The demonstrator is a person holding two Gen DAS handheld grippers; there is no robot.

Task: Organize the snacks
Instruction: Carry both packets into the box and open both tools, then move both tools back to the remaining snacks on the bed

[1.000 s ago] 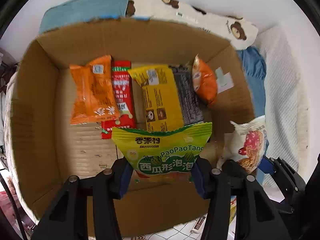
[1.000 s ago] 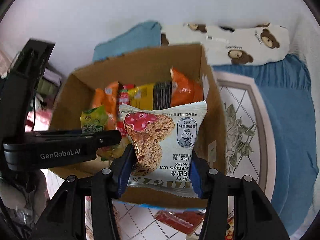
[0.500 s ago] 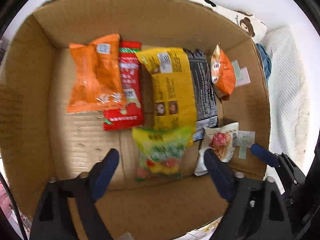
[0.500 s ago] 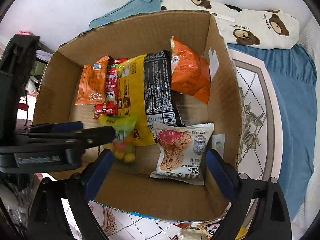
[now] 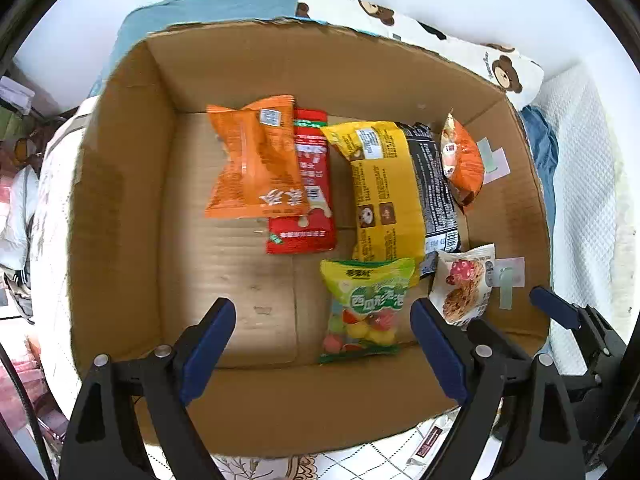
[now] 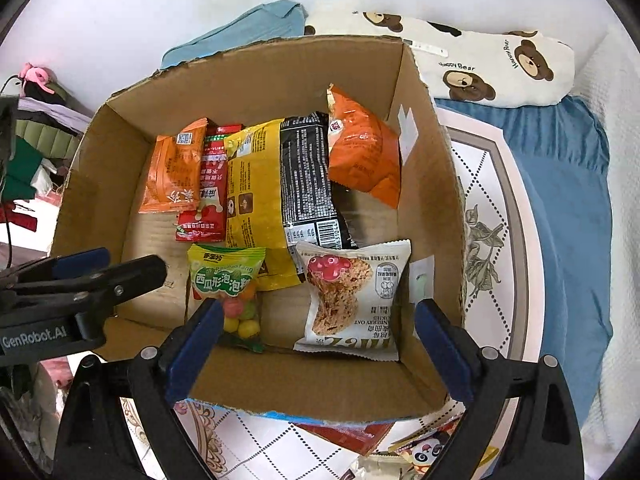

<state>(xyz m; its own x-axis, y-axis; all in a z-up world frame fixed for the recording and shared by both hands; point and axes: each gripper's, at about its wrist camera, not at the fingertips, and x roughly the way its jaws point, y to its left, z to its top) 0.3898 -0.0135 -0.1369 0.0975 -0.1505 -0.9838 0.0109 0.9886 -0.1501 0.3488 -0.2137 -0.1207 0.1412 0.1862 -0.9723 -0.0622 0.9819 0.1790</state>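
A cardboard box (image 5: 120, 208) (image 6: 424, 184) holds several snack packs. A green candy bag (image 5: 366, 304) (image 6: 226, 280) lies on the box floor near the front. A white oat cookie pack (image 5: 464, 284) (image 6: 354, 300) lies to its right. Behind them lie an orange pack (image 5: 256, 164), a red pack (image 5: 310, 200), a yellow pack (image 5: 384, 192), a black pack (image 5: 434, 184) and an orange bag (image 5: 462, 160). My left gripper (image 5: 322, 344) is open and empty above the box front. My right gripper (image 6: 316, 348) is open and empty above the cookie pack.
More snack packs (image 6: 400, 444) lie on the patterned mat outside the box's front wall. A bear-print pillow (image 6: 492, 68) and a teal cloth (image 6: 248, 28) lie behind the box. A blue blanket (image 6: 568, 208) is to the right.
Both grippers opened and dropped their packs: the green candy bag and the cookie pack now lie on the box floor. Both grippers have pulled back slightly.
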